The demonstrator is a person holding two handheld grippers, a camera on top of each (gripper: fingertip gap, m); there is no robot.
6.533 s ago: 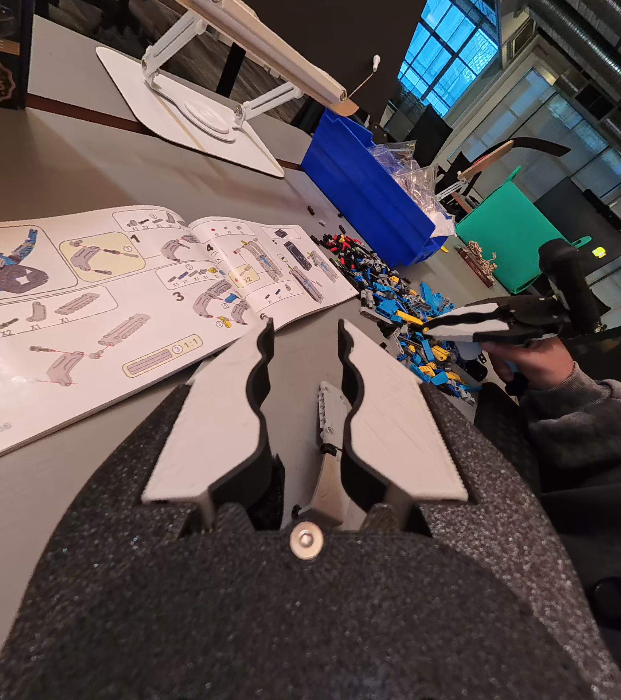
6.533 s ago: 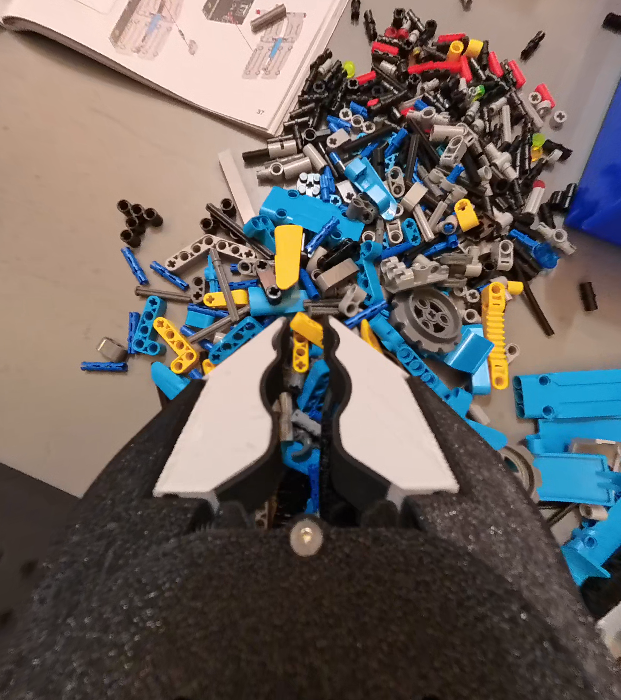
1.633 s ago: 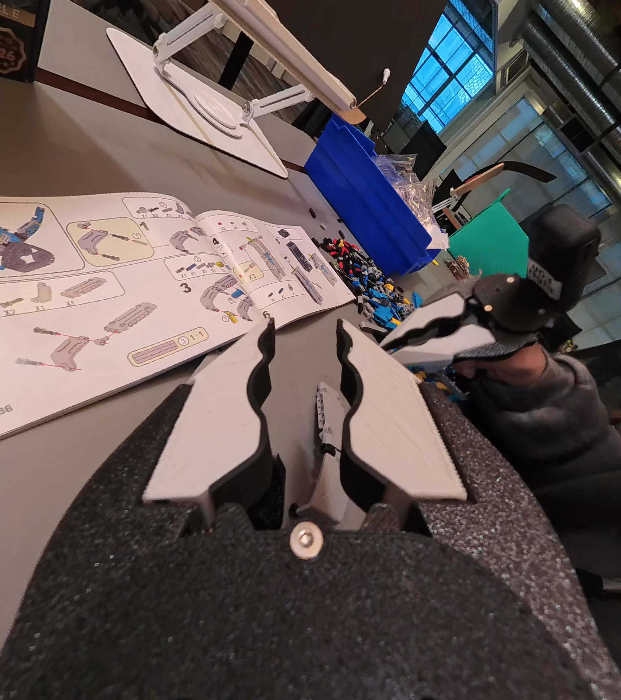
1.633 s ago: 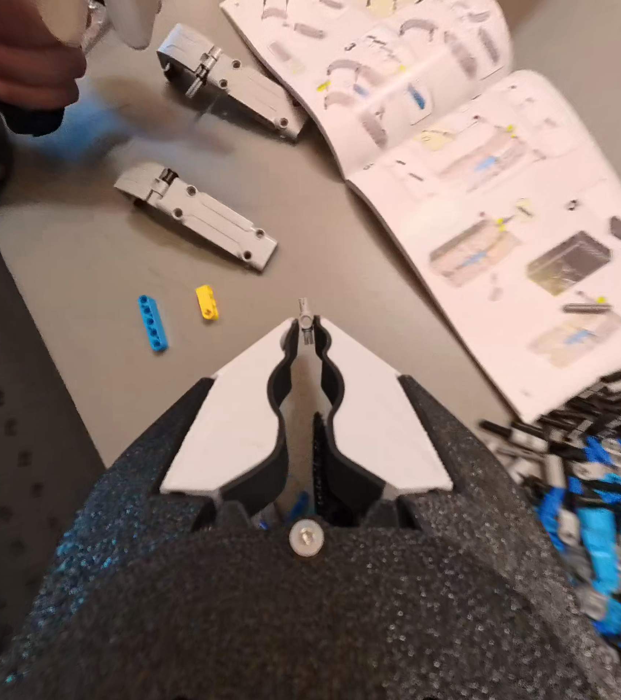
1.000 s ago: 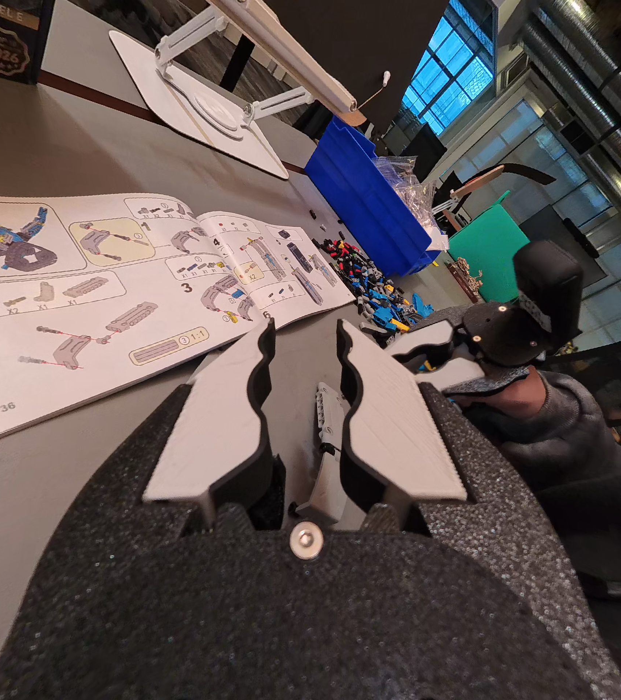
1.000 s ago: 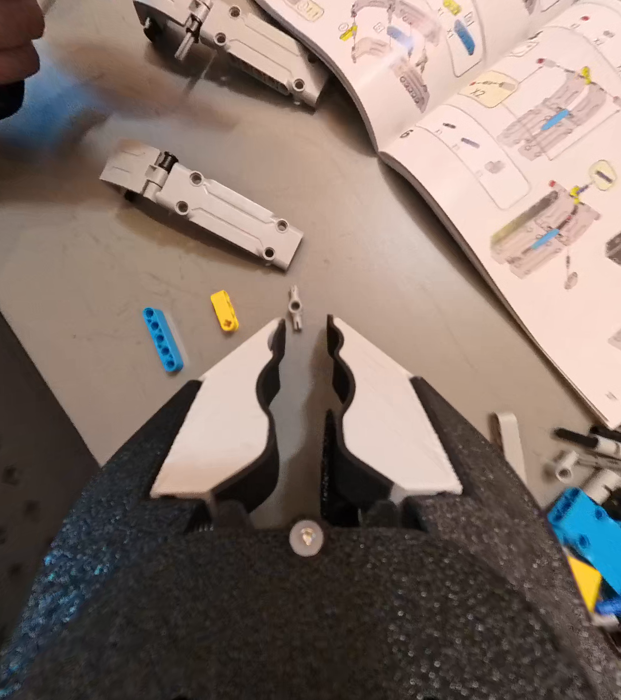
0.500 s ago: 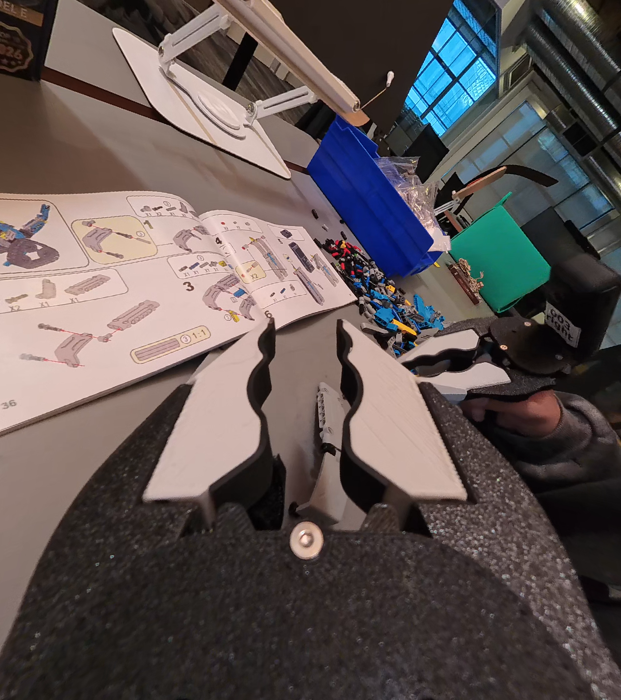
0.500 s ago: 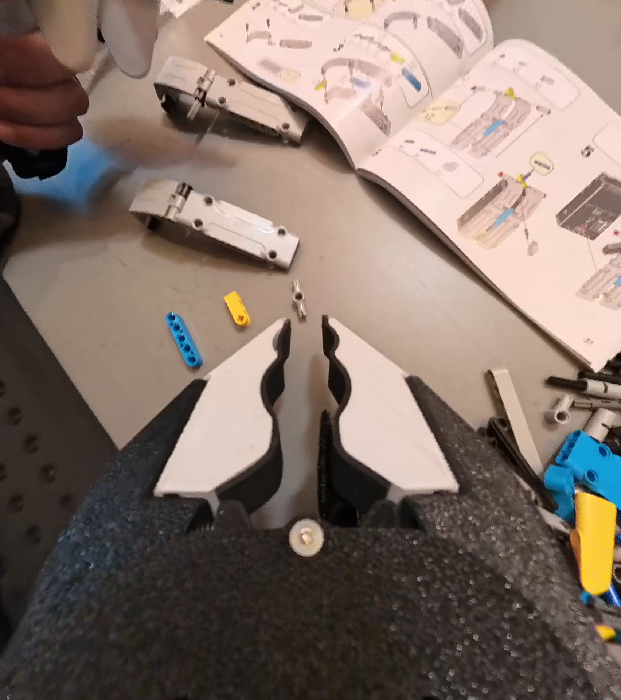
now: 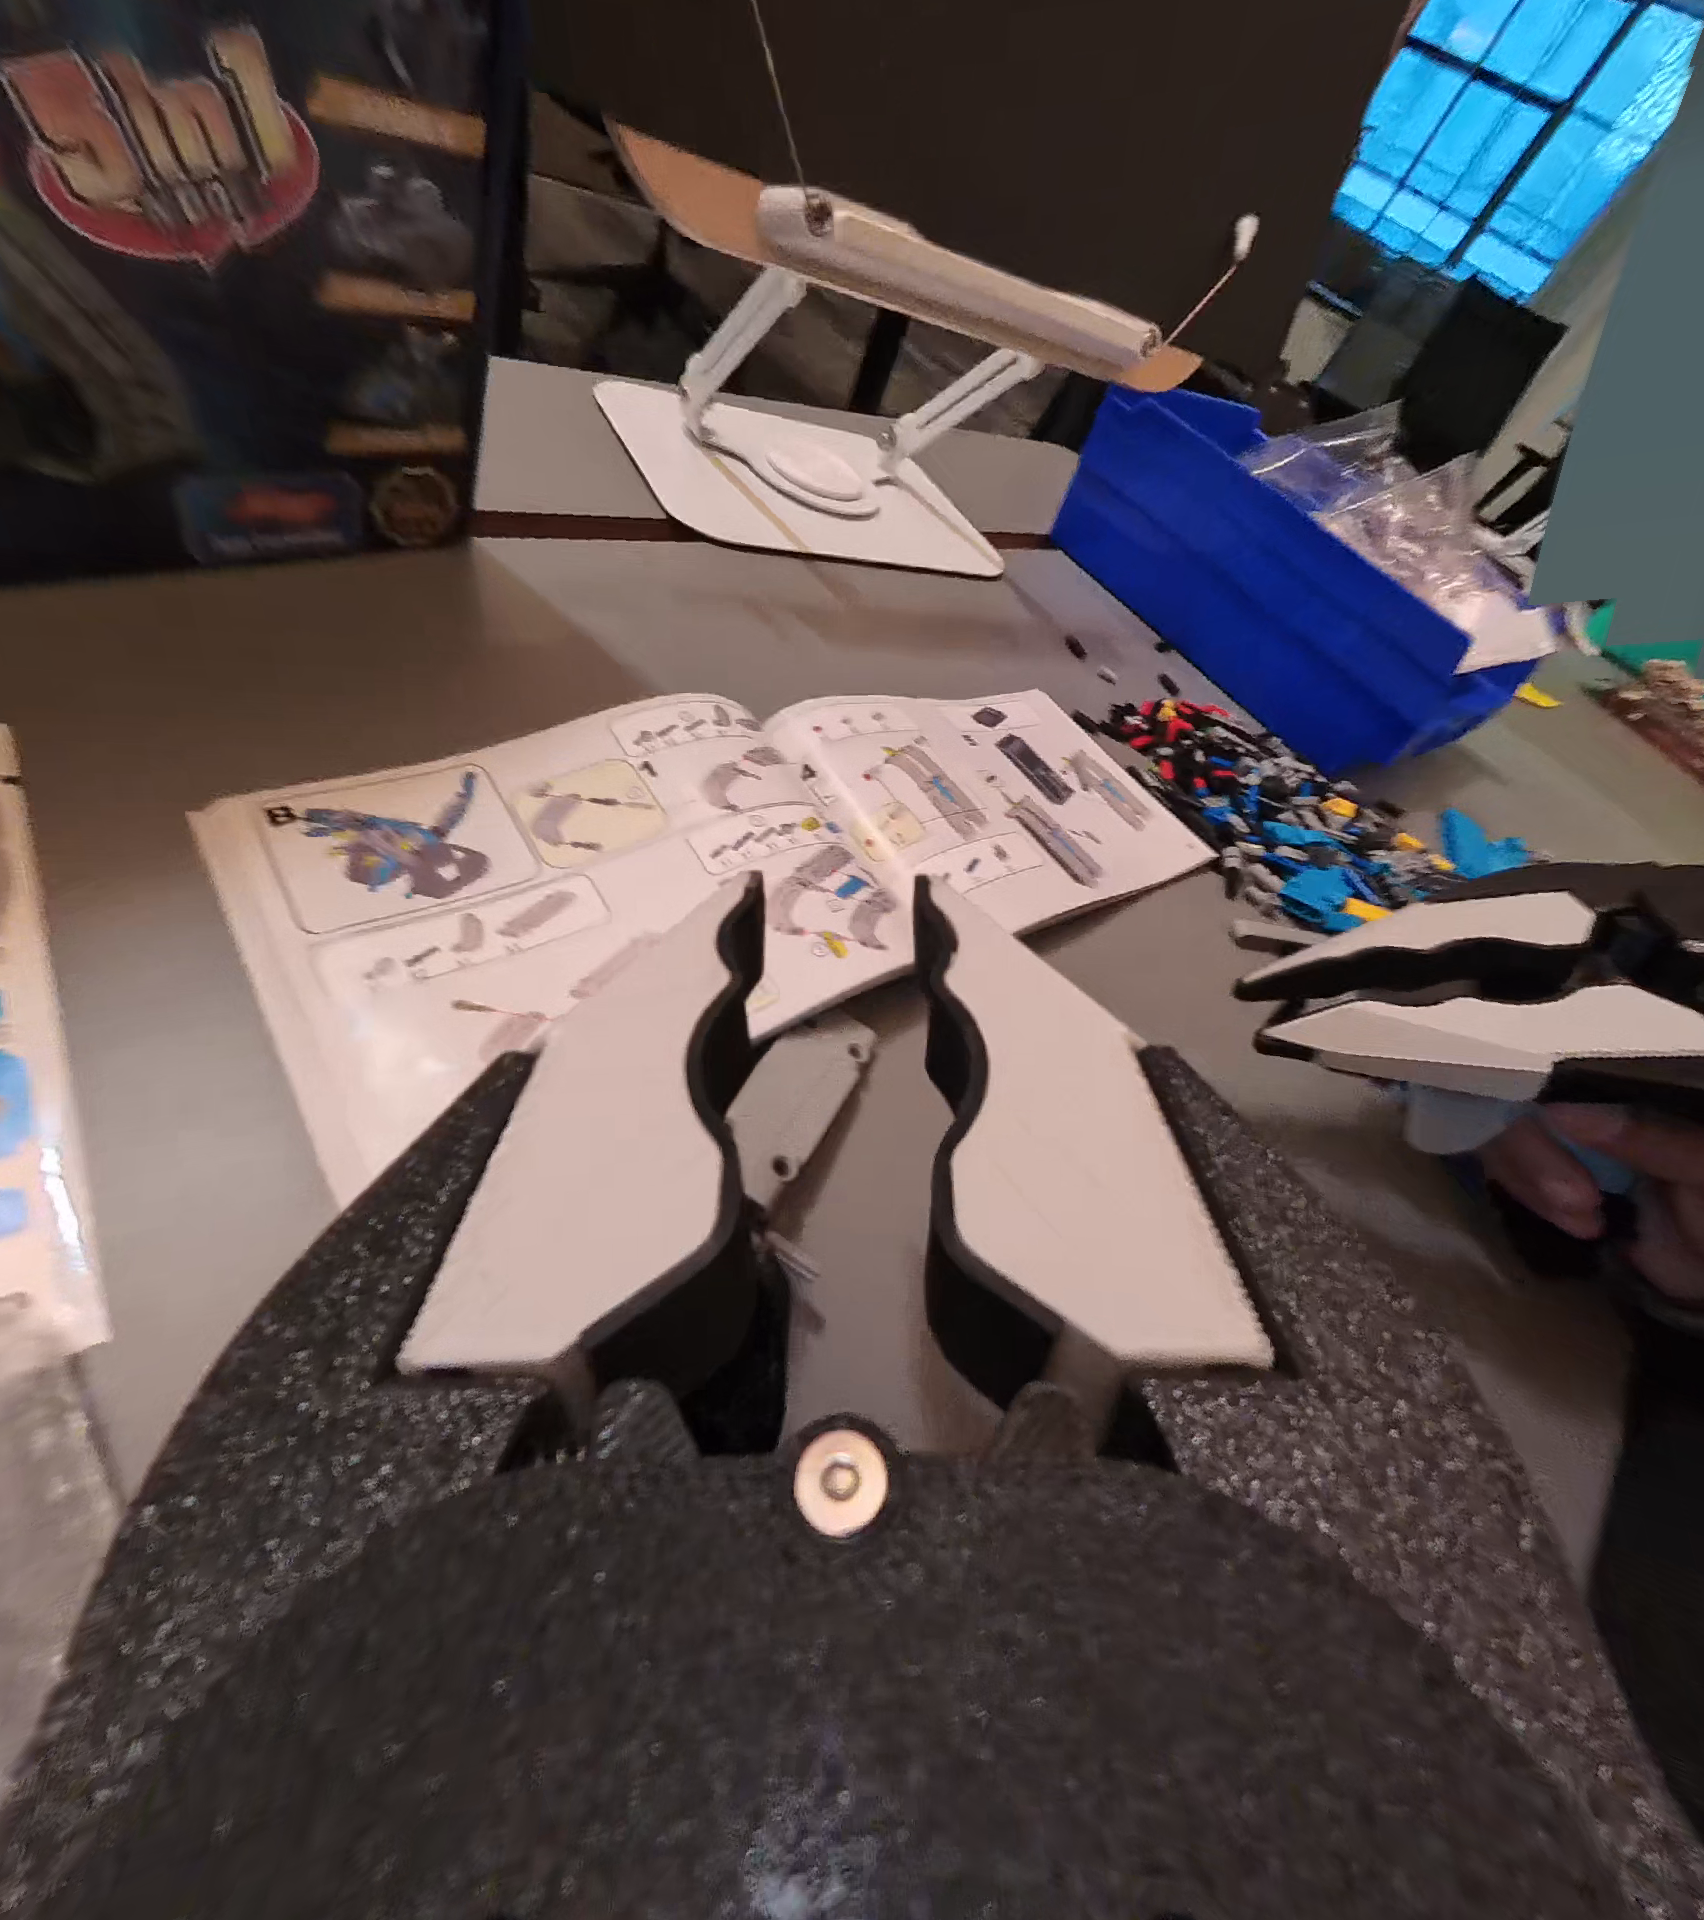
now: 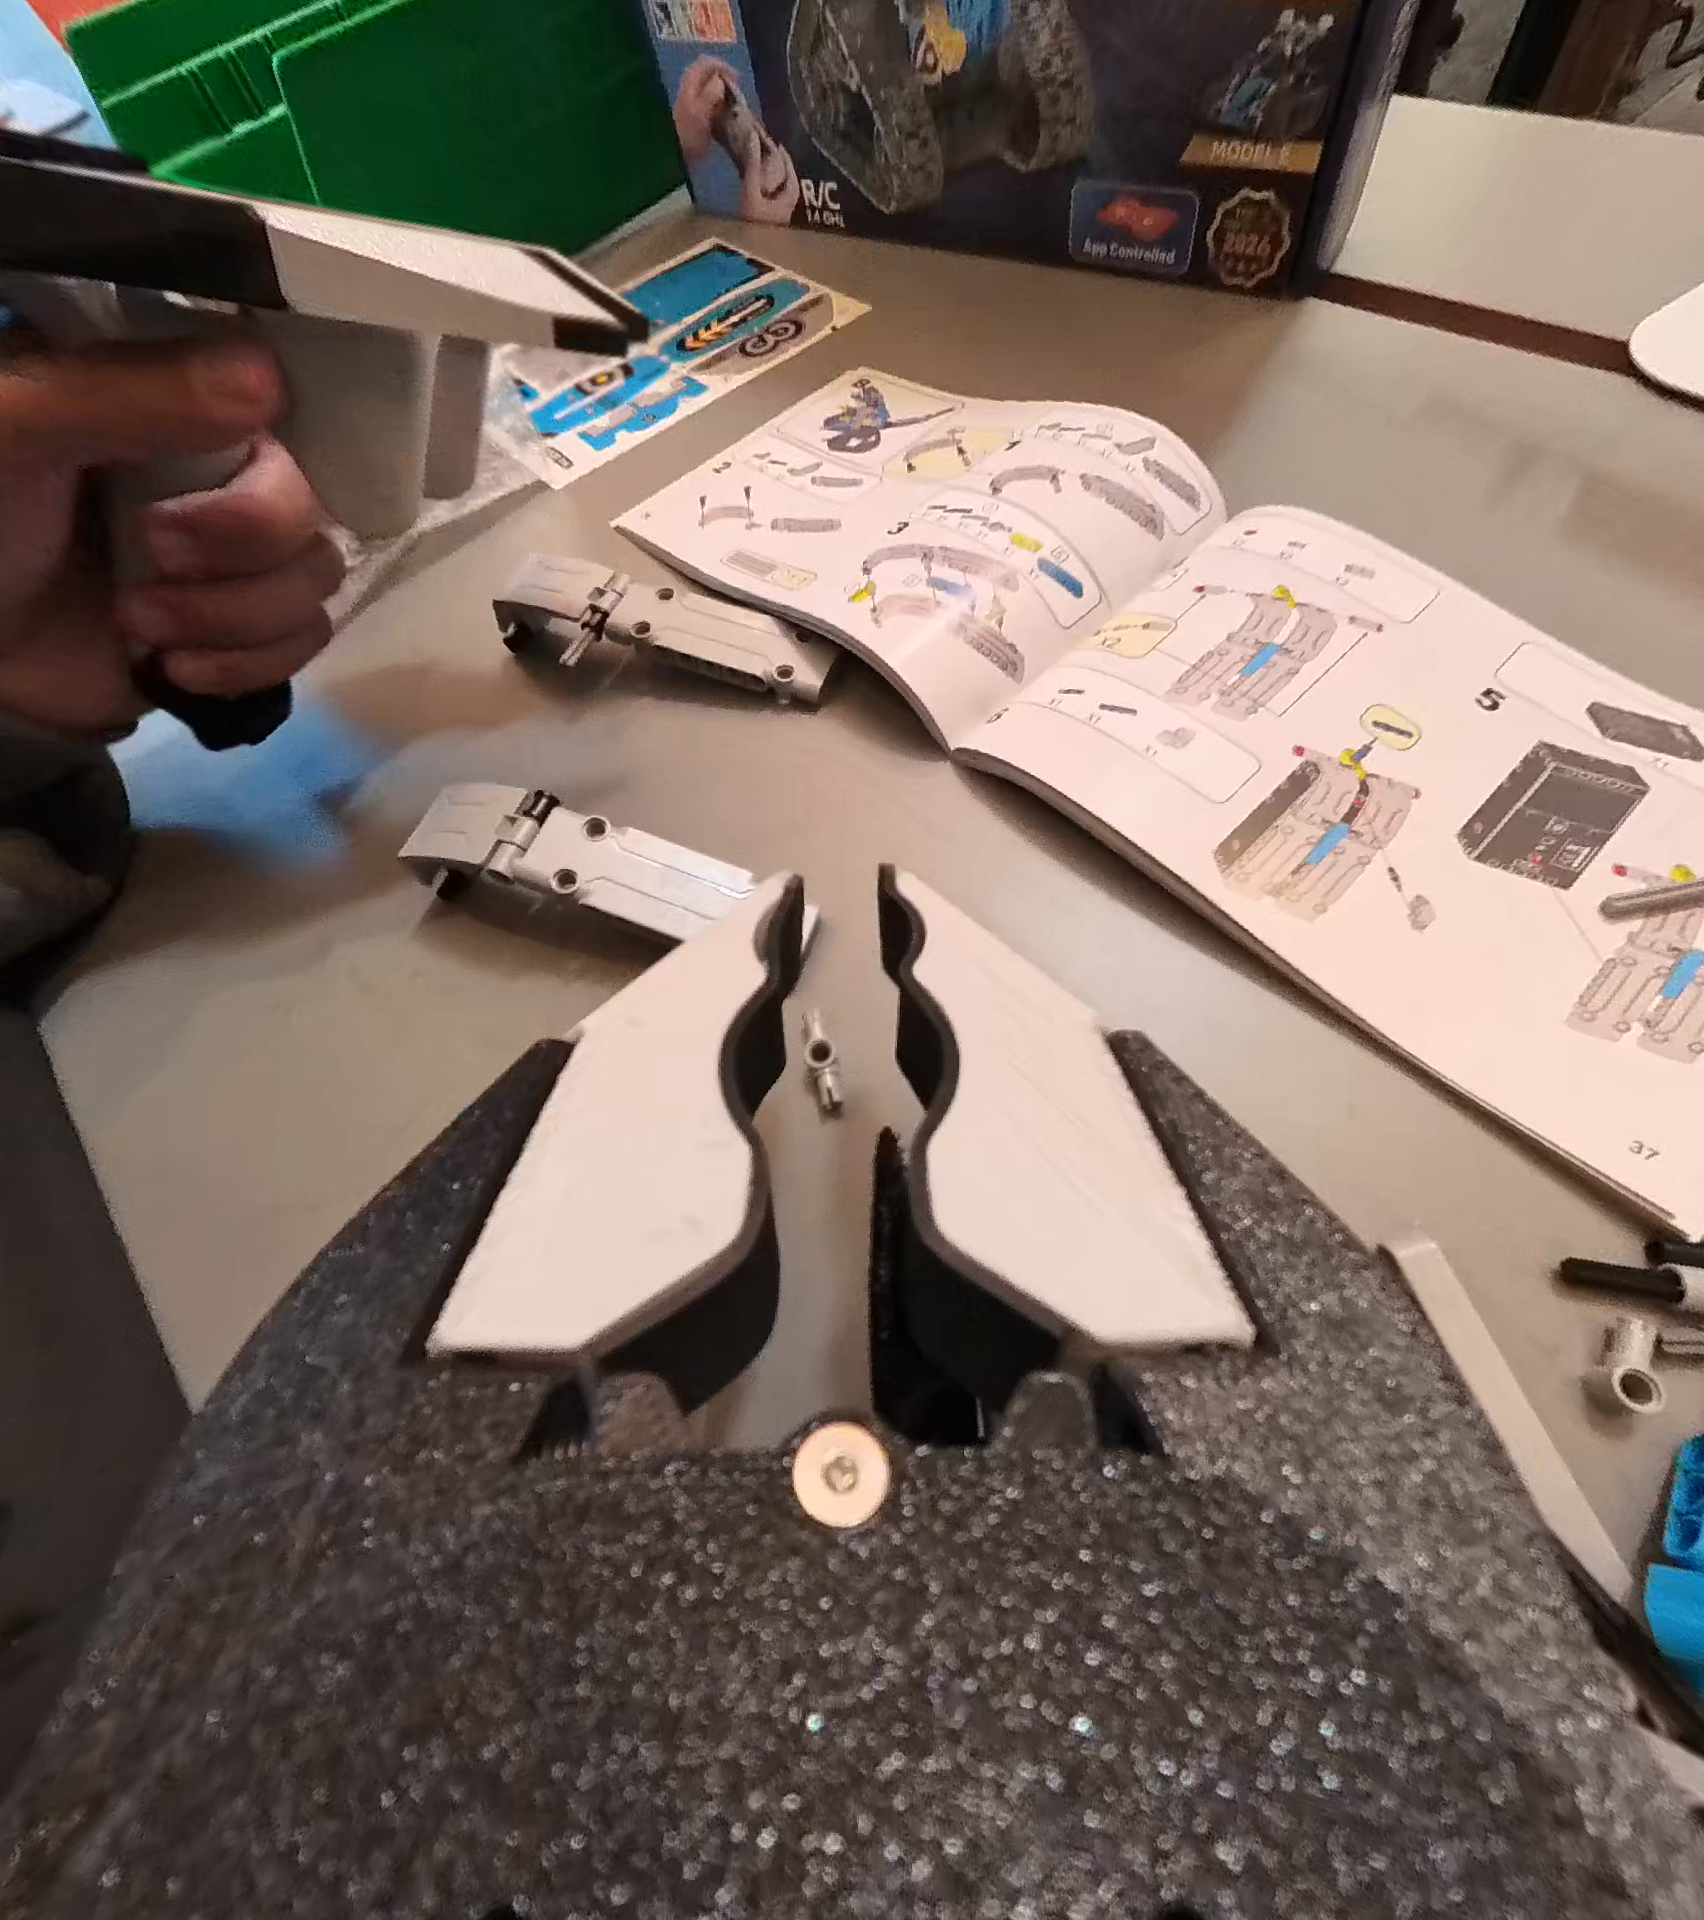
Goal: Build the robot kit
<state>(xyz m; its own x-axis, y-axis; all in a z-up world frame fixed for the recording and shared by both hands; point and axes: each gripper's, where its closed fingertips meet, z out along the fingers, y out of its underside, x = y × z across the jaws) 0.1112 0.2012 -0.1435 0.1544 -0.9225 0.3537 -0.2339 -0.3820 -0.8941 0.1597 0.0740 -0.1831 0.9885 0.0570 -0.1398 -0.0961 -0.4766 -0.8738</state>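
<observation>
Small grey pin lies loose between the spread right gripper; left gripper gapes too, half hiding a grey panel at 6 o'clock.

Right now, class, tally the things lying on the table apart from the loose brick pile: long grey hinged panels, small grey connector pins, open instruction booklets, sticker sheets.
Long grey hinged panels: 2
Small grey connector pins: 1
Open instruction booklets: 1
Sticker sheets: 1
Total: 5

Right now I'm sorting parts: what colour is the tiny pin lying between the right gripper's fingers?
Light grey. The pin shows best in the right wrist view.
</observation>
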